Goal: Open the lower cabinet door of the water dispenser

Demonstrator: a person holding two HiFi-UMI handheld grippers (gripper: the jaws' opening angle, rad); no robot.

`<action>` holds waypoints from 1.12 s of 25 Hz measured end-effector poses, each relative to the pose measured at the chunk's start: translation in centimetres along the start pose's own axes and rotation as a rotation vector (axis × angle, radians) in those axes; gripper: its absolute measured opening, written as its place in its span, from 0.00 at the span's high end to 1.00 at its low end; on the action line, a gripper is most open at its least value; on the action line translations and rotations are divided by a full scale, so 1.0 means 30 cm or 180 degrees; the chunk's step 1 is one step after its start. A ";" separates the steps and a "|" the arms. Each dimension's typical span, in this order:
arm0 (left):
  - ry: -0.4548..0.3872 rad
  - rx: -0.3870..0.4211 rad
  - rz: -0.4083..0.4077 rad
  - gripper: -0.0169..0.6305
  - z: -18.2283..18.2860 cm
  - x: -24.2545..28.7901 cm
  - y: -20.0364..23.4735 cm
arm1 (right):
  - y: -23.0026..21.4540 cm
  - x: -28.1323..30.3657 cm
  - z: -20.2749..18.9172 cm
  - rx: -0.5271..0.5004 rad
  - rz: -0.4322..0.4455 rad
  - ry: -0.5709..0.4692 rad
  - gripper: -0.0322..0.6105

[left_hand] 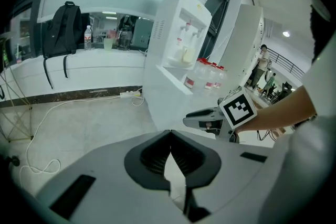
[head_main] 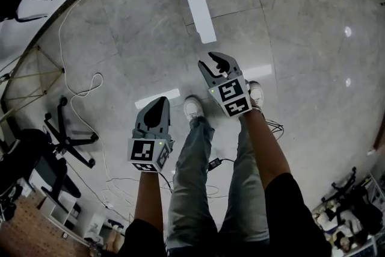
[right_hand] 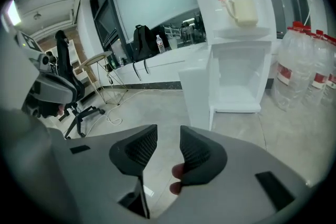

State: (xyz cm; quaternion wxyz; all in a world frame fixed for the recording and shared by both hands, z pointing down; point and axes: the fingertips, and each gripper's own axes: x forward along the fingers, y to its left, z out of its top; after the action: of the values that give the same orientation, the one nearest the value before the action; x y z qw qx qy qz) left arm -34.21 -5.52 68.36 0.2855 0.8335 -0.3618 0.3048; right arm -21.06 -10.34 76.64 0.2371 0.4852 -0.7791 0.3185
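1. Already the lower cabinet door (right_hand: 195,97) of the water dispenser (right_hand: 236,13) stands swung out to the left of its white compartment (right_hand: 241,81), whose inside shows bare. By my reading the opening step is done, or all but done.
2. What is left, I judge, is little: check that the door hangs wide enough, then draw both hands clear without knocking its edge.
3. Your right gripper (right_hand: 168,136) points forward and down toward the dispenser, well apart from the door; its fingers (right_hand: 137,148) stand partly apart with nothing between them.
4. Your left gripper (left_hand: 170,136) sits nearer your body, angled down at the floor (head_main: 301,39) — its fingers (left_hand: 157,157) meet at the tips and hold nothing.
5. Both forearms reach out ahead of your legs — neither gripper touches anything.
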 end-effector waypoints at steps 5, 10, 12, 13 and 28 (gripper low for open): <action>-0.0016 -0.0029 -0.0037 0.96 0.074 -0.072 -0.073 | 0.007 -0.150 0.048 0.0145 -0.0144 -0.0047 0.80; -0.0064 0.0013 -0.0046 0.96 0.158 -0.143 -0.151 | 0.005 -0.293 0.138 0.0161 -0.0246 -0.0119 0.91; -0.0088 -0.0002 -0.0013 0.96 0.192 -0.172 -0.179 | 0.005 -0.351 0.175 0.0100 -0.0277 -0.0136 0.92; -0.0105 -0.0019 -0.0011 0.96 0.212 -0.183 -0.195 | -0.001 -0.381 0.199 0.0059 -0.0293 -0.0151 0.92; -0.0479 0.0137 -0.0039 0.96 0.617 -0.307 -0.407 | -0.122 -0.841 0.578 0.0000 -0.0547 -0.0540 0.93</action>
State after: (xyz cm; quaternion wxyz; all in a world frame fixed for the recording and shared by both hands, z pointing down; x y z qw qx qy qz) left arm -24.25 -7.43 46.62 0.2414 0.8622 -0.3704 0.2473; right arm -8.27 -8.87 48.62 0.1968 0.5753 -0.7519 0.2548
